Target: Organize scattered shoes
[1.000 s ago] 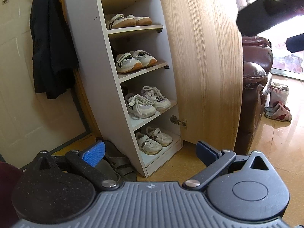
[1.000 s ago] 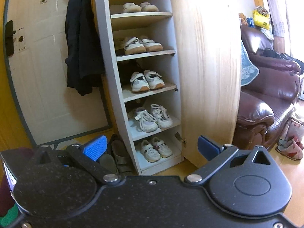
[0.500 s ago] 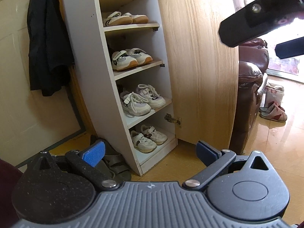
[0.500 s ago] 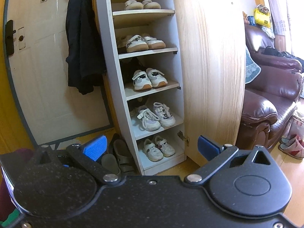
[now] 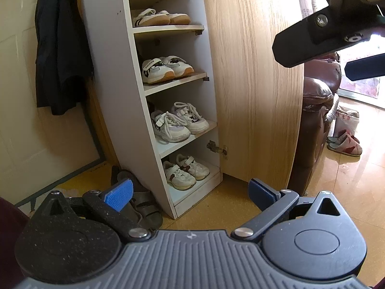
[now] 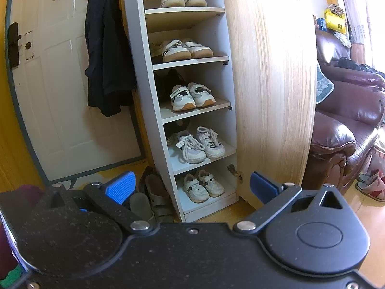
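Observation:
A white shoe cabinet (image 5: 115, 77) (image 6: 144, 77) stands open, each shelf holding a pair of small sneakers: a laced pair (image 5: 178, 122) (image 6: 199, 144), a strapped pair at the bottom (image 5: 185, 171) (image 6: 203, 186), and others above (image 5: 166, 68) (image 6: 192, 95). Grey sandals (image 5: 142, 204) (image 6: 154, 195) lie on the floor left of the cabinet. My left gripper (image 5: 190, 193) and right gripper (image 6: 191, 185) both stand open and hold nothing, well back from the cabinet. The right gripper's body (image 5: 336, 24) shows at the left wrist view's upper right.
The wooden cabinet door (image 5: 252, 72) (image 6: 272, 84) hangs open to the right. A dark jacket (image 5: 60, 48) (image 6: 105, 48) hangs by the white entry door (image 6: 48, 84). A brown leather sofa (image 6: 349, 125) and red slippers (image 5: 344, 144) (image 6: 370, 187) are at the right.
Both views have shifted slightly to the right and closer; the cabinet sits more central. The right gripper's body has moved further into the left wrist view. Both grippers stay open.

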A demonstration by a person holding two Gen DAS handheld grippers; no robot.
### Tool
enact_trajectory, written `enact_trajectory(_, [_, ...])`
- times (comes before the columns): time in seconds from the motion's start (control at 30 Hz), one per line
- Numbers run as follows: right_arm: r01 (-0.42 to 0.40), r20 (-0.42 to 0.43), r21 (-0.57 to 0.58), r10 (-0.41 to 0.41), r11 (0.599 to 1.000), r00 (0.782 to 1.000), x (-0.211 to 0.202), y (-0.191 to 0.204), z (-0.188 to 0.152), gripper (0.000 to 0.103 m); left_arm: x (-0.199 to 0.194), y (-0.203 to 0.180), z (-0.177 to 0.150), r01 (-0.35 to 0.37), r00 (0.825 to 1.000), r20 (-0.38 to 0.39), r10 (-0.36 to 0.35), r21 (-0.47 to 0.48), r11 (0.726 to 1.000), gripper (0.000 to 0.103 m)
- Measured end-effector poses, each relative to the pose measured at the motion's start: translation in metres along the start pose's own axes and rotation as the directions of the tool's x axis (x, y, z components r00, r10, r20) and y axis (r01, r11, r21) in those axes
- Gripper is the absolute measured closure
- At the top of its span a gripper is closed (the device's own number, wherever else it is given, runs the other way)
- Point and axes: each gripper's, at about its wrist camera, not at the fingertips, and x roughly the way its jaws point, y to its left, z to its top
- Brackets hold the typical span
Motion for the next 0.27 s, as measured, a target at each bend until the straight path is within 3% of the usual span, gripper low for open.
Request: enact_trajectory(0.27, [-0.007,-0.016,-0.009,0.007,1.0,1.0,0.0053,0.0032,-0.002,0.0,-0.0018,0.003,-0.0019,0.024,1.0,0.009,-0.024,-0.006,1.0,0.0])
